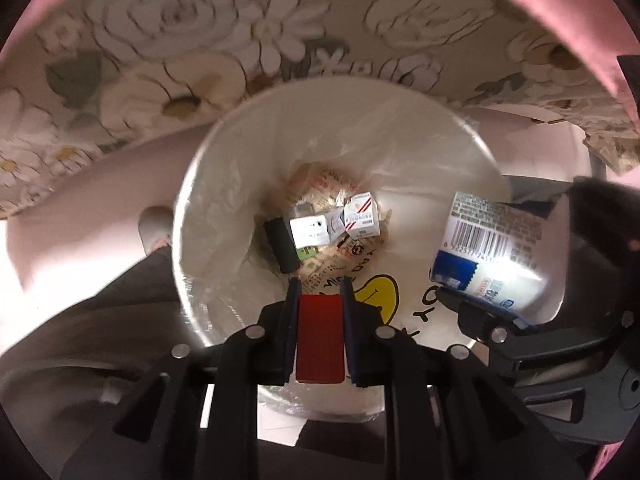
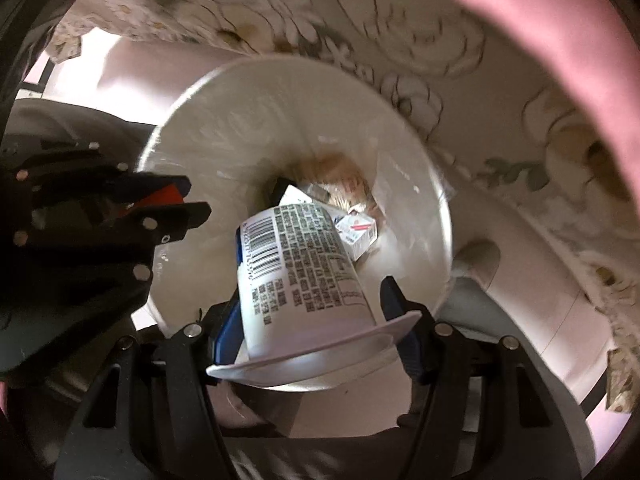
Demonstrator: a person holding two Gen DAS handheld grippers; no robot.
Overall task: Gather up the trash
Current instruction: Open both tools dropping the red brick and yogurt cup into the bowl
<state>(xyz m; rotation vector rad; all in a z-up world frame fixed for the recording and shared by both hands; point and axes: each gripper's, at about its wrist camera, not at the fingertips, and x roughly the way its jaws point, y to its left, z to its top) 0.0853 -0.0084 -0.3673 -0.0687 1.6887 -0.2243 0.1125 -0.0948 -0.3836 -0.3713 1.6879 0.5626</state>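
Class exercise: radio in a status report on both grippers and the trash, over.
Left gripper shut on red block. Right gripper shut on yogurt cup. Both above lined trash bin. Nothing blocking the drop.

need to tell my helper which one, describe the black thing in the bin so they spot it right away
Look into the round white bin with the clear liner, down at the trash on its bottom. On the left of the pile lies a short black cylinder, beside the small white boxes; it is the only plain dark, unprinted piece.

The cup (image 2: pixel 304 276) carries a barcode and dense printed text, too small to read. The bin liner (image 1: pixel 404 308) shows a yellow smiley and partial letters "YO". Small cartons (image 1: pixel 362 216) carry illegible print.
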